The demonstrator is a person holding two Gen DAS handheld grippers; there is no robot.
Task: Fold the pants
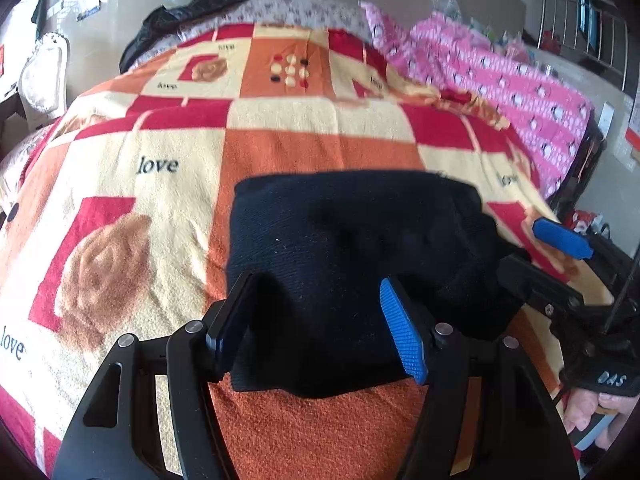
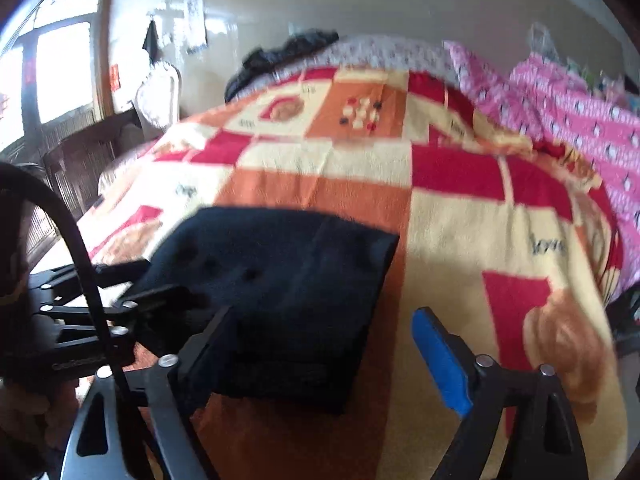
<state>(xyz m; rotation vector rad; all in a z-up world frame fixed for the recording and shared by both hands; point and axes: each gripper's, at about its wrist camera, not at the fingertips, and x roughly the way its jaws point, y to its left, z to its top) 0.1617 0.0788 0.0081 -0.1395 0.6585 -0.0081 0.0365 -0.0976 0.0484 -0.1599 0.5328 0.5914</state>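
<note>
The dark navy pants (image 1: 352, 256) lie folded into a compact rectangle on the patterned blanket (image 1: 168, 184). My left gripper (image 1: 316, 328) is open, its blue-padded fingers straddling the near edge of the bundle, holding nothing. My right gripper (image 2: 332, 352) is open at the bundle's right near corner (image 2: 288, 300); its left finger lies over the cloth, its blue pad (image 2: 440, 364) is off to the right above the blanket. In the left wrist view the right gripper (image 1: 560, 264) shows at the pants' right side. The left gripper also shows at the left of the right wrist view (image 2: 120, 300).
The bed carries an orange, red and cream "love" blanket (image 2: 460, 220). A pink quilt (image 1: 500, 92) is heaped at the back right, a dark garment (image 1: 188, 16) at the head. A wooden chair (image 2: 80, 168) stands left of the bed.
</note>
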